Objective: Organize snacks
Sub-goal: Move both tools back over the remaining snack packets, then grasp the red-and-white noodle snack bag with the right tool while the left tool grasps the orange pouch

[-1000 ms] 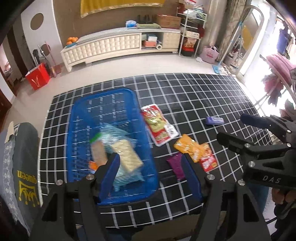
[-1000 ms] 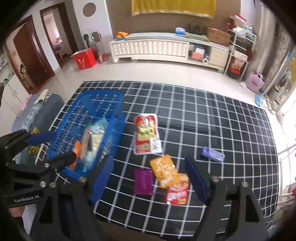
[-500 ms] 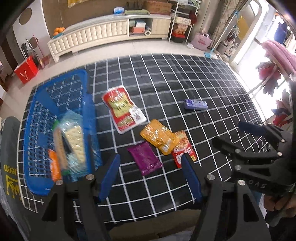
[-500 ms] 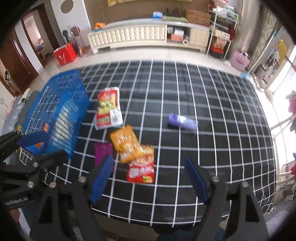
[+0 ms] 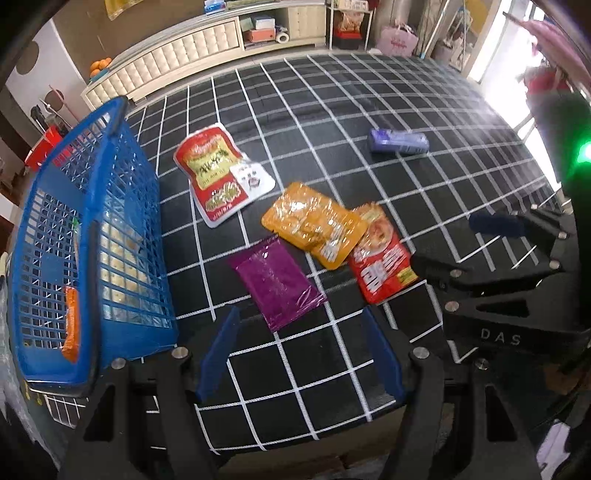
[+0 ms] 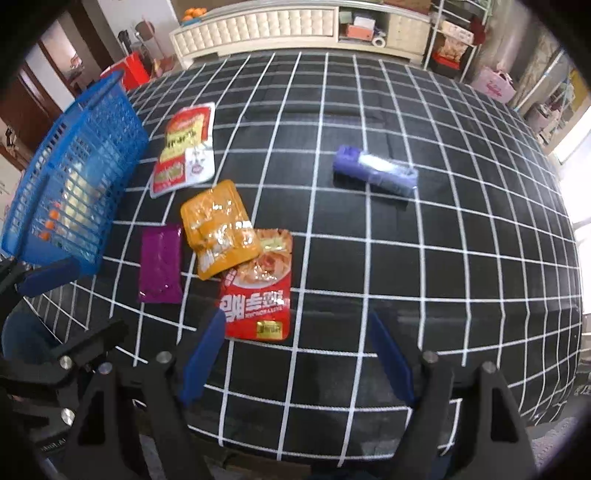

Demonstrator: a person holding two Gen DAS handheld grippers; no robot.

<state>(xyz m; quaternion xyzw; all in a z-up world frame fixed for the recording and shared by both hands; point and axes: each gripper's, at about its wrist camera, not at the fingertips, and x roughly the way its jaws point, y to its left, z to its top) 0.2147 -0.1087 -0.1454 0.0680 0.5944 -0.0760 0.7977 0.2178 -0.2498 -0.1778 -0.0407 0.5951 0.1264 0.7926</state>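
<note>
Loose snacks lie on a black checked cloth: a purple packet [image 5: 276,283] [image 6: 160,265], an orange pouch [image 5: 314,223] [image 6: 218,228], a red noodle packet [image 5: 382,258] [image 6: 258,291], a red-and-yellow bag [image 5: 218,177] [image 6: 184,147] and a violet wrapped bar [image 5: 398,141] [image 6: 375,171]. A blue basket [image 5: 55,280] [image 6: 22,236] at the left holds crackers and an orange stick. My left gripper [image 5: 301,349] is open, just short of the purple packet. My right gripper [image 6: 297,350] is open, just short of the red noodle packet. Each gripper shows at the edge of the other's view.
The cloth's front edge [image 6: 295,454] lies just under both grippers. A white sideboard [image 5: 192,48] [image 6: 258,31] with oranges stands at the back, a red bag [image 6: 129,72] on the floor at the back left, shelves [image 6: 454,33] at the right.
Both grippers have swung right, away from the basket, and dropped closer to the loose packets. The snacks look larger now. Both stay open and empty.
</note>
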